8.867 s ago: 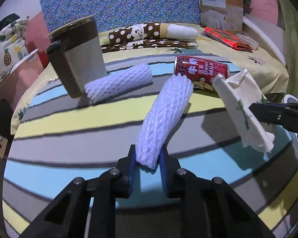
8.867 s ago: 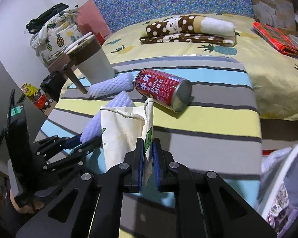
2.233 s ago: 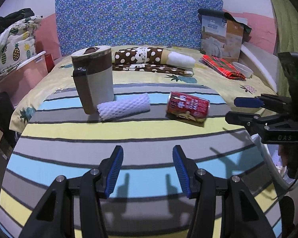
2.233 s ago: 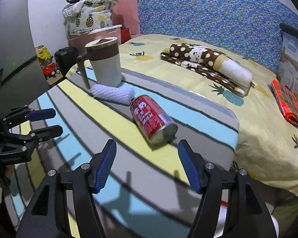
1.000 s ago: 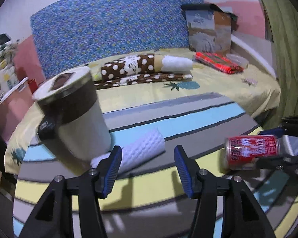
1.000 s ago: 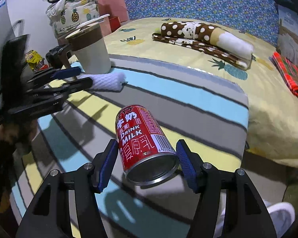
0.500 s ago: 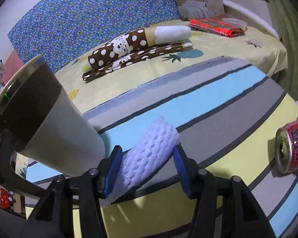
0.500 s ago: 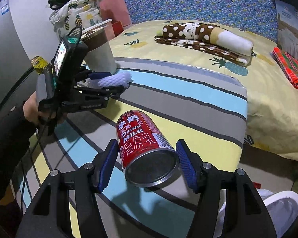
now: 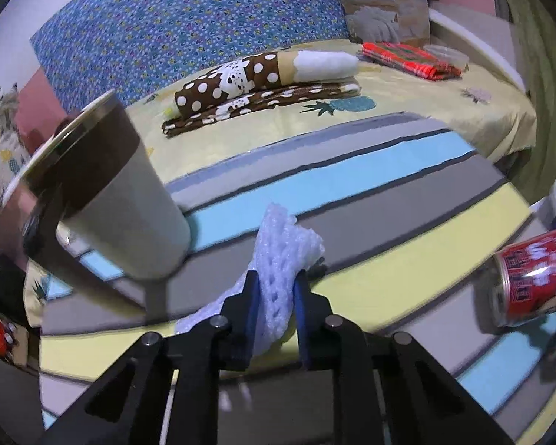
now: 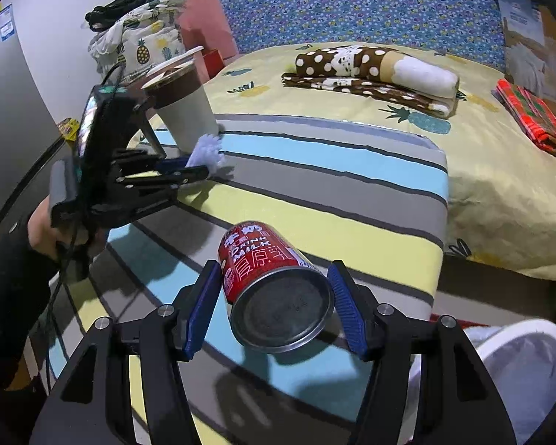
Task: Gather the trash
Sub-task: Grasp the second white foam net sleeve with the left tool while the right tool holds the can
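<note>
A white foam net sleeve (image 9: 289, 244) is pinched between the pads of my left gripper (image 9: 276, 282), which is shut on it. Its far end sticks up just above the striped tablecloth (image 9: 389, 230). In the right wrist view the same sleeve (image 10: 207, 152) shows in the left gripper (image 10: 196, 172), beside the mug. A red drink can (image 10: 270, 270) lies on its side between the blue pads of my right gripper (image 10: 275, 269), which is shut on it, its shadow on the cloth below. From the left wrist view the can (image 9: 530, 274) sits at the far right.
A tall brown-and-cream mug (image 9: 122, 200) stands close to the left of the sleeve. A white bin (image 10: 530, 352) sits below the table's right edge. Behind the table is a bed with a folded polka-dot blanket (image 10: 370, 66). A hand (image 10: 40, 222) holds the left gripper.
The left jaws, open around the foam sleeve half a second ago, have closed on it and its end has tipped up. The right gripper has shifted a little with the can.
</note>
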